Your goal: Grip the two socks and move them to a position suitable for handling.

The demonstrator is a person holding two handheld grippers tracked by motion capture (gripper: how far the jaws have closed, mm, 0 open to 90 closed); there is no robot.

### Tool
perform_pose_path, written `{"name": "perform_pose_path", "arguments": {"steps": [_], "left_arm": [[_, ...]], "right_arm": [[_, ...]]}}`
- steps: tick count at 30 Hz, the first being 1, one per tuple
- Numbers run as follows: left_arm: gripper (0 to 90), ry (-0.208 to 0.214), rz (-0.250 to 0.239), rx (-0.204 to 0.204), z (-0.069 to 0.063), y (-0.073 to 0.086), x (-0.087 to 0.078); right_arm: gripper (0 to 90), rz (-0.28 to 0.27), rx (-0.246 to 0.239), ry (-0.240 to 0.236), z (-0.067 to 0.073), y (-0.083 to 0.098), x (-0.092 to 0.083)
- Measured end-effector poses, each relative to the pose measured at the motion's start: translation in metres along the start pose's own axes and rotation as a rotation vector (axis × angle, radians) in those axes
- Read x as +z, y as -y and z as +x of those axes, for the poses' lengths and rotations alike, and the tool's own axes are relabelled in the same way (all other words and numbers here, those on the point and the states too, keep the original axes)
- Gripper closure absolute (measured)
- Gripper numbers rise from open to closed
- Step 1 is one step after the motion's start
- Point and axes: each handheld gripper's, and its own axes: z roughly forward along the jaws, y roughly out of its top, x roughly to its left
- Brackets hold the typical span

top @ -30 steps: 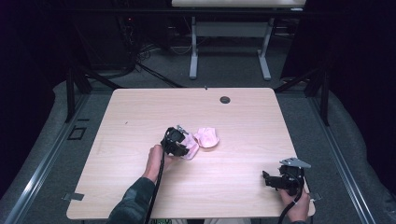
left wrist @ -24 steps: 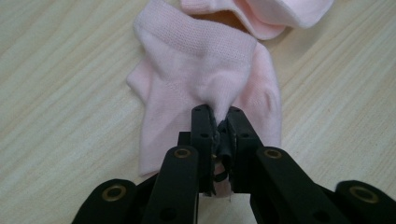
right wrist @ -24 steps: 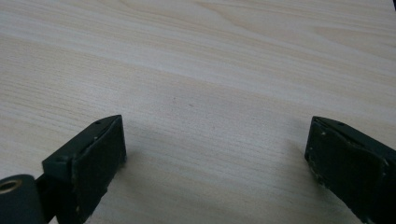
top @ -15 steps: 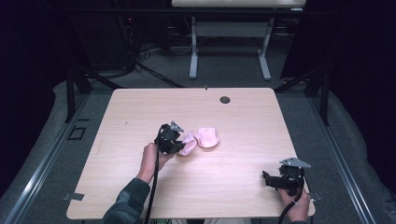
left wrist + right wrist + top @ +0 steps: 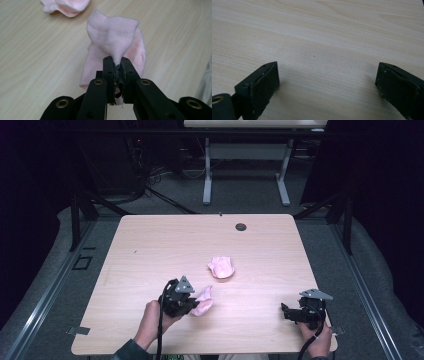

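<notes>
Dark room, grey floor (image 5: 45, 285), another desk's white legs (image 5: 207, 180) beyond. Light wood counter (image 5: 150, 245) at centre, rounded corners, small dark grommet (image 5: 241, 226) near its far edge.

Person's forearms enter from the near edge.

Left hand (image 5: 150, 322) grips the left tool (image 5: 192, 306), near edge, left of centre. Grey plate on top, black cable trailing back toward the person. Jaws pinched tight on a fold of a pink sock (image 5: 203, 303). In the left gripper view the sock (image 5: 113, 47) rises in a peak from between the jaws, knit bunched at the pinch, the rest draped down toward the counter (image 5: 37, 62). Whether its lower part touches the wood I cannot tell. Since a second ago this tool and its sock have come away from the second sock toward the near edge.

Second sock (image 5: 221, 267), same pink, lies crumpled near the counter's middle, well apart from the held one. Its edge shows at the top of the left gripper view (image 5: 65, 7).

Right tool (image 5: 286, 312) at the near right corner, low over the counter, in the right hand (image 5: 315, 340). Right gripper view: jaws wide, bare wood (image 5: 324, 50) between them, nothing held.
</notes>
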Motion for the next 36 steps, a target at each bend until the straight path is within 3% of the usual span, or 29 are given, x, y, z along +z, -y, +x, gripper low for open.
{"name": "perform_pose_path", "arguments": {"steps": [6,14,16,20,26,28,34,36], "left_arm": [[84.0,0.059,0.042,0.01,-0.02,0.019,0.015],[81.1,0.082,0.09,0.034,-0.028,0.034,0.033],[73.8,0.089,0.08,0.027,-0.029,0.033,0.031],[42.1,0.082,0.055,0.032,-0.026,0.026,0.021],[15.1,0.048,0.006,0.008,-0.01,0.007,0.004],[14.4,0.044,-0.009,0.011,-0.002,-0.002,0.002],[0.0,0.027,-0.022,0.0,0.028,-0.037,0.009],[0.0,0.024,-0.027,-0.009,0.038,-0.048,0.014]], "right_arm": [[4.3,0.001,-0.001,-0.002,0.0,0.0,0.0],[4.4,0.0,-0.001,-0.002,0.0,0.0,0.0],[4.4,0.0,0.0,0.0,0.0,0.0,0.0],[4.4,0.0,0.0,0.0,0.0,0.0,0.0],[4.4,0.0,0.0,0.0,0.0,0.0,0.0],[4.4,0.001,0.0,0.0,0.0,0.0,0.0],[4.5,0.001,0.0,0.0,0.0,0.0,0.0],[4.5,0.001,0.0,-0.001,0.0,0.0,0.0]]}}
